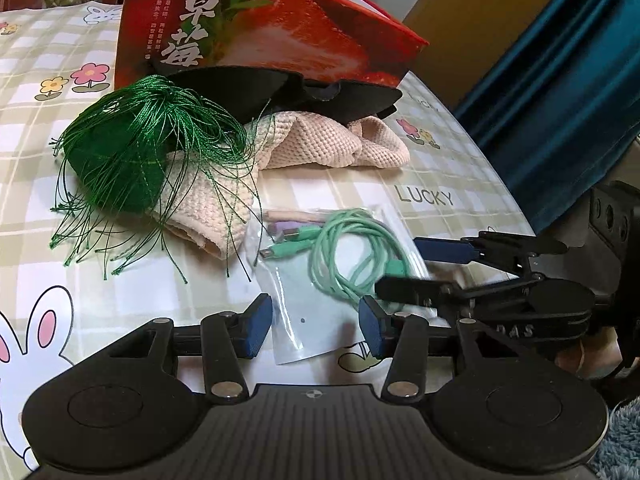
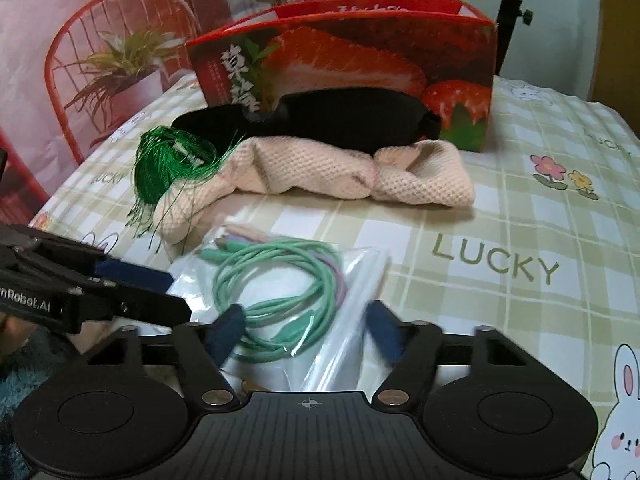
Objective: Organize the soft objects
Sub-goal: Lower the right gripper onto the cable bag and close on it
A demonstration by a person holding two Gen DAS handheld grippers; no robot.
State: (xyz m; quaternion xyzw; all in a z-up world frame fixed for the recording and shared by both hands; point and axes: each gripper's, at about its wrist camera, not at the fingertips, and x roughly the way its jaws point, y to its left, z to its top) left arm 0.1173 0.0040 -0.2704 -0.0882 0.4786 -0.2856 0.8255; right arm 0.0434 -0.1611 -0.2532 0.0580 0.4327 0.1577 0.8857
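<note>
The black eye mask point(image 2: 320, 120) is half hidden behind the pink knit cloth point(image 2: 332, 172), against the strawberry box point(image 2: 360, 60). Both grippers' jaws gape, released: the left gripper point(image 1: 316, 330) and right gripper point(image 2: 304, 332) straddle the clear cable bag point(image 1: 320, 280) on the counter point(image 2: 520, 240).

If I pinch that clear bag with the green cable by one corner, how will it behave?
The clear bag is thin glossy film, so it will probably slip and sag. The coiled green cable lies loose inside and may slide downward. It looks light.
</note>
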